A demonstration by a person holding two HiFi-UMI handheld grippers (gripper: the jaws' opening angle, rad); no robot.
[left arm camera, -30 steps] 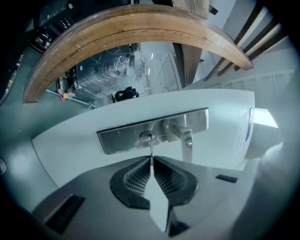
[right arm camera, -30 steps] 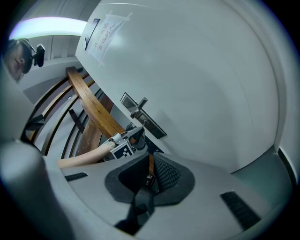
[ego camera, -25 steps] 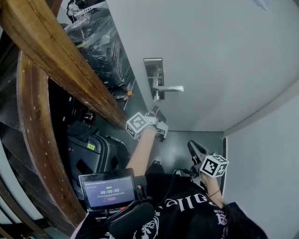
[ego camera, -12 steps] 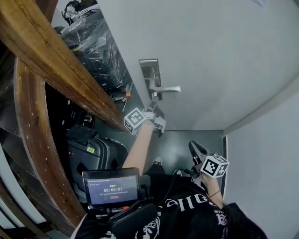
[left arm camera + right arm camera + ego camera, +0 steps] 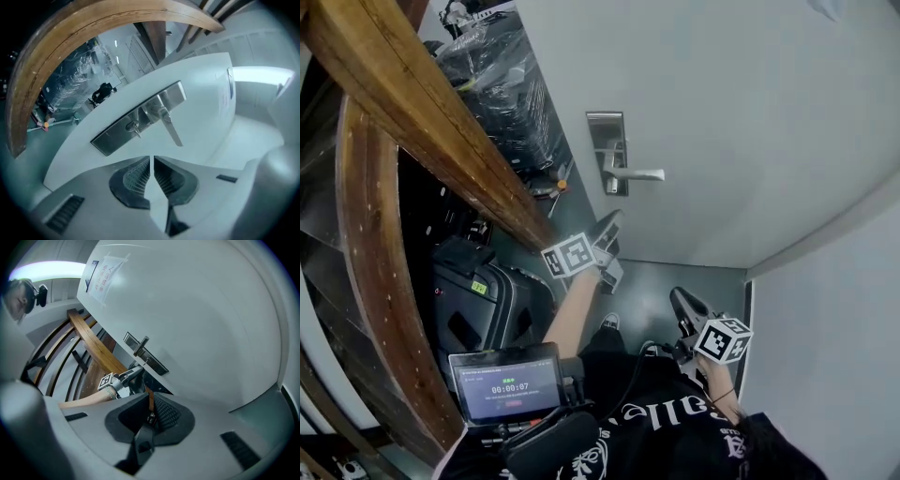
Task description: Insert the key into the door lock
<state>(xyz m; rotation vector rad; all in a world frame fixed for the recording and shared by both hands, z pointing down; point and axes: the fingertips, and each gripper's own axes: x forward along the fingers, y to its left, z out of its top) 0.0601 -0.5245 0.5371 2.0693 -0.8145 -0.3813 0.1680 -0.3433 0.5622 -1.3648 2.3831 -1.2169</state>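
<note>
The steel lock plate (image 5: 607,150) with its lever handle (image 5: 639,173) is on the white door (image 5: 750,112). In the left gripper view a small key (image 5: 135,129) sticks out of the plate (image 5: 112,133) below the handle (image 5: 169,129). My left gripper (image 5: 607,228) hangs below the lock, apart from it, jaws shut with nothing between them (image 5: 152,174). My right gripper (image 5: 679,302) stays low near my body, away from the door. Its jaws (image 5: 150,412) are shut on a thin brown strap with a small metal piece.
A curved wooden handrail (image 5: 422,122) runs along the left. Wrapped black luggage (image 5: 497,94) and a dark suitcase (image 5: 478,300) stand under it. A tablet with a timer (image 5: 508,382) is at my waist. A paper notice (image 5: 105,275) is taped high on the door.
My left gripper has drawn back down and away from the lock plate, where its tips were a second ago. The right gripper has barely moved.
</note>
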